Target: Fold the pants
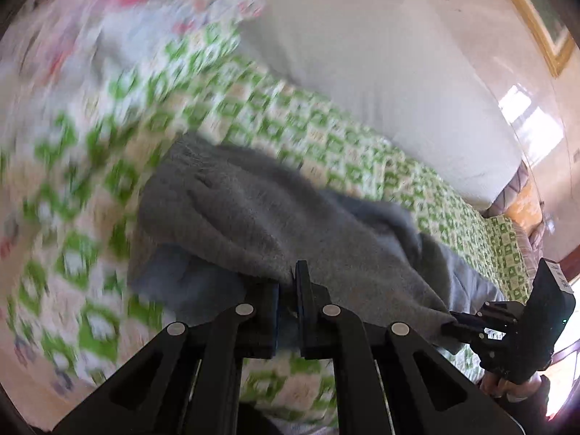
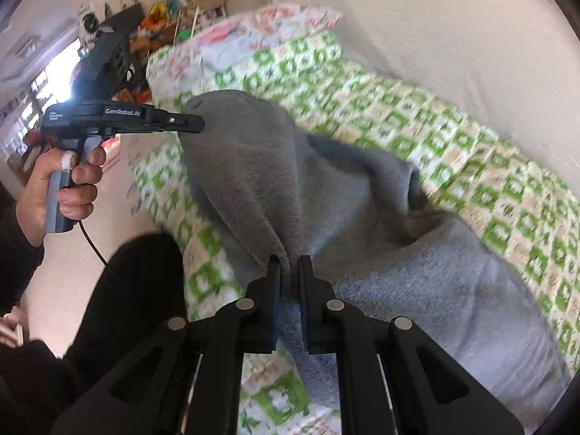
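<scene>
Grey fleece pants (image 1: 272, 210) lie bunched on a bed covered in green-and-white check (image 1: 326, 123). My left gripper (image 1: 287, 282) is shut on a fold of the grey cloth at the near edge. In the same view my right gripper (image 1: 451, 324) pinches the pants' edge at the far right. In the right wrist view the pants (image 2: 344, 199) are lifted into a ridge between both grippers. My right gripper (image 2: 290, 272) is shut on a pinch of the fabric. My left gripper (image 2: 199, 123), held by a hand (image 2: 72, 185), grips the raised end at upper left.
A pink-patterned quilt (image 2: 253, 32) is piled at the head of the bed. A white wall (image 1: 380, 54) runs along the bed's far side. The person's dark-clothed leg (image 2: 127, 290) stands by the near edge. A cluttered shelf (image 2: 163, 11) is behind.
</scene>
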### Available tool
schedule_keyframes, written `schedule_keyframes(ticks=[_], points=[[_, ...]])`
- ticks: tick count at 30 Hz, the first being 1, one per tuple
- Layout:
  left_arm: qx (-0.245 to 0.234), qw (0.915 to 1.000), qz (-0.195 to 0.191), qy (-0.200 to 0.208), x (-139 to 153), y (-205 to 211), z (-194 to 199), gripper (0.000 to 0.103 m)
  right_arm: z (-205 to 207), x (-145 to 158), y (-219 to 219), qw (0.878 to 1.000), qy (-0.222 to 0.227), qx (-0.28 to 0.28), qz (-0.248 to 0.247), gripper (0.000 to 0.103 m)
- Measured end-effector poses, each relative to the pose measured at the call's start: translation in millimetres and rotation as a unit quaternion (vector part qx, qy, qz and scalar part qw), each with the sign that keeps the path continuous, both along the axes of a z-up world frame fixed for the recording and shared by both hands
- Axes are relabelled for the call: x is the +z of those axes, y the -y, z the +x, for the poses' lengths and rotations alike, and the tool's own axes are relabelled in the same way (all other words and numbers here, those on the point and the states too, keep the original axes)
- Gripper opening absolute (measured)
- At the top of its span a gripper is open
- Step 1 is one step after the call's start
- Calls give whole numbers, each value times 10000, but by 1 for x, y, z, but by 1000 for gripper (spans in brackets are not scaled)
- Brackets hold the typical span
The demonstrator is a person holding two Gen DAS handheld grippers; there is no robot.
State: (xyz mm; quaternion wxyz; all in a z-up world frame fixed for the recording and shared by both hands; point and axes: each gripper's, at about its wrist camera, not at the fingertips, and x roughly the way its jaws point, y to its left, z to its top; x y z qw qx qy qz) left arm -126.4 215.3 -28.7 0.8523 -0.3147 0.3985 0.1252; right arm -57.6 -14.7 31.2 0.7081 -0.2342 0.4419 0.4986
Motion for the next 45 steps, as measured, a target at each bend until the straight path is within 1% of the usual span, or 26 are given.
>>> schedule_keyframes(ticks=[3, 5, 7, 8, 10, 12, 15, 16, 18, 20, 22, 24, 25, 27, 29, 32, 37, 38, 41, 43, 45], points=[[182, 9996, -191, -139, -25, -6, -9, 6, 1, -20, -2, 9997, -146, 11, -218, 10], [237, 9989, -339, -224, -39, -9, -14, 7, 1, -36, -5, 9990, -121, -5, -424, 10], [326, 9979, -480, -296, -49, -11, -17, 11, 4, -53, -6, 9976, -333, -70, -611, 15], [354, 9974, -563, -266, -51, -12, -21, 12, 5, -59, -6, 9968, -395, -119, -684, 21], [439, 9971, -594, -166, -47, -14, -30, 13, 4, -66, -4, 9961, -446, -180, -734, 26], [541, 9972, -514, -112, -40, -16, -38, 17, 1, -62, -3, 9967, -439, -161, -667, 34], [692, 9960, -566, -26, -32, -24, -48, 27, 1, -49, -3, 9977, -445, -135, -494, 35], [727, 9955, -603, -12, -33, -26, -52, 34, 2, -44, -5, 9981, -424, -133, -417, 35], [819, 9944, -673, 7, -34, -32, -54, 44, 5, -33, -9, 9988, -369, -165, -278, 35], [925, 9922, -829, 60, -35, -39, -55, 48, 9, -24, -15, 9992, -319, -215, -127, 35], [1033, 9897, -990, 101, -37, -44, -56, 59, 16, -14, -22, 9993, -167, -334, -19, 35], [1165, 9872, -1086, 68, -39, -47, -53, 64, 33, -6, -24, 9980, 12, -631, 65, 36], [1202, 9864, -1123, 66, -41, -49, -52, 64, 40, -6, -24, 9968, 11, -794, 104, 37], [1274, 9844, -1212, 43, -44, -52, -50, 64, 65, -3, -21, 9922, -140, -1222, 199, 37], [1406, 9811, -1328, 62, -48, -55, -51, 64, 82, 0, -24, 9887, -386, -1398, 382, 37], [1582, 9767, -1449, 84, -51, -57, -56, 65, 88, 2, -50, 9892, -559, -1255, 506, 37], [1822, 9679, -1726, 124, -63, -57, -66, 65, 79, -4, -122, 9943, -688, -614, 528, 38], [1863, 9664, -1767, 136, -64, -57, -65, 65, 78, -7, -140, 9951, -707, -474, 510, 40], [2018, 9616, -1851, 157, -65, -60, -62, 65, 78, -17, -179, 9960, -775, -166, 415, 52], [2086, 9619, -1767, 105, -65, -63, -57, 66, 81, -25, -209, 9959, -824, 0, 363, 55], [2269, 9590, -1698, 34, -66, -65, -55, 67, 86, -33, -235, 9964, -812, 88, 238, 61]])
